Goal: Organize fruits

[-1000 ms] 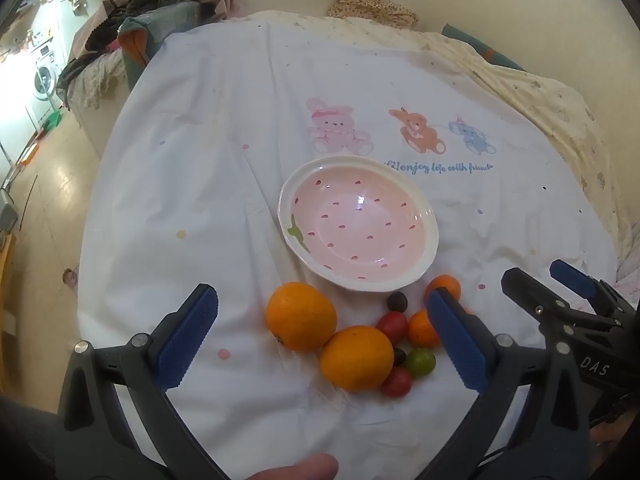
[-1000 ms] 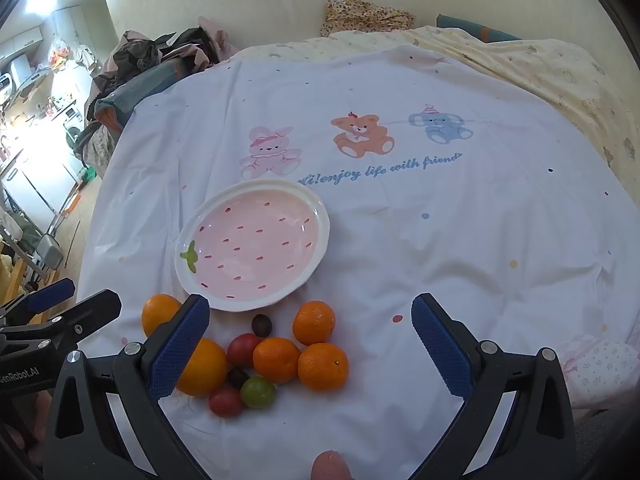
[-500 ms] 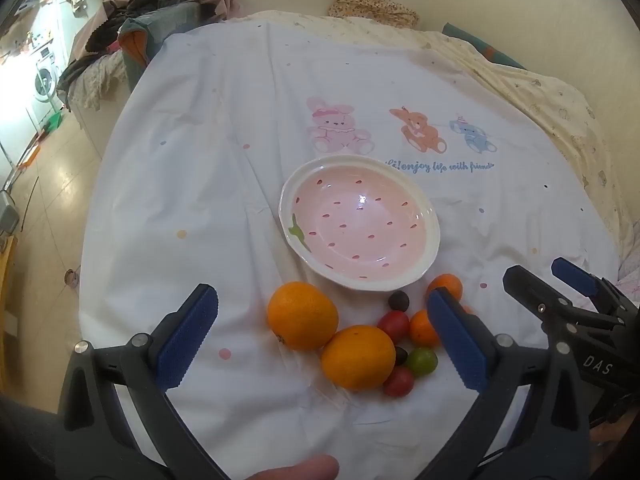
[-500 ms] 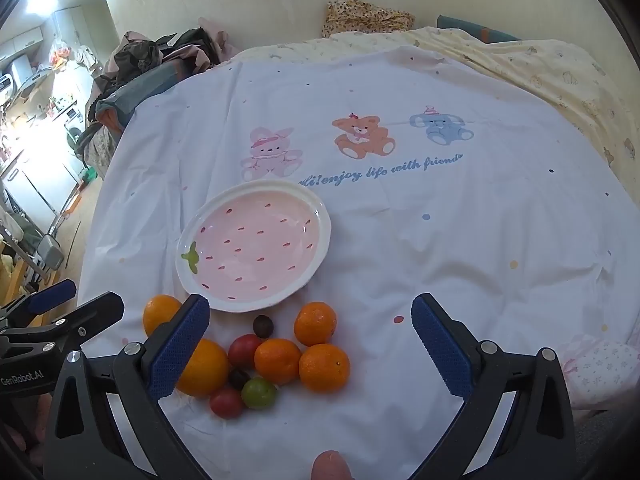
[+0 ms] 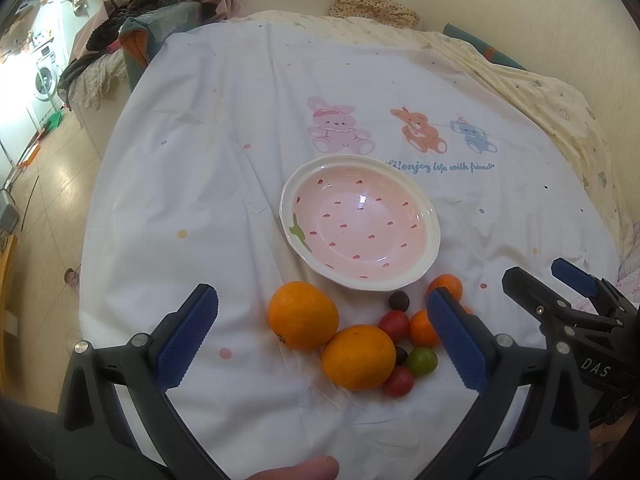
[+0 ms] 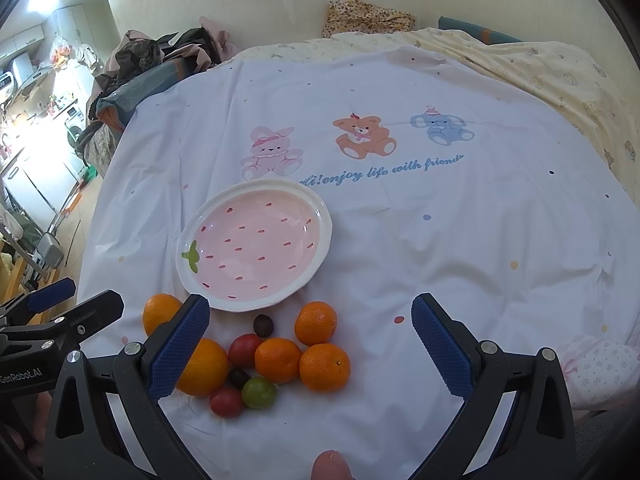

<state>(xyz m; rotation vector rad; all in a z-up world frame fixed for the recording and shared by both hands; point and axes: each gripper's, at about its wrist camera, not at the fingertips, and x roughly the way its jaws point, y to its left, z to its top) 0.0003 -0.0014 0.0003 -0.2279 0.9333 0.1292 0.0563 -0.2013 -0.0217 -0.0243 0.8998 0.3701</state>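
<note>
A pink strawberry-pattern plate sits empty on a white printed cloth. Just in front of it lies a cluster of fruit: two large oranges, three small mandarins, red cherry tomatoes, a green one and dark ones. My left gripper is open and empty, hovering over the two oranges. My right gripper is open and empty, hovering over the mandarins. Each gripper shows at the edge of the other's view.
The white cloth with cartoon animals covers a bed; a yellow patterned blanket lies at the right and back. A pile of clothes sits at the far left corner. The floor drops off on the left.
</note>
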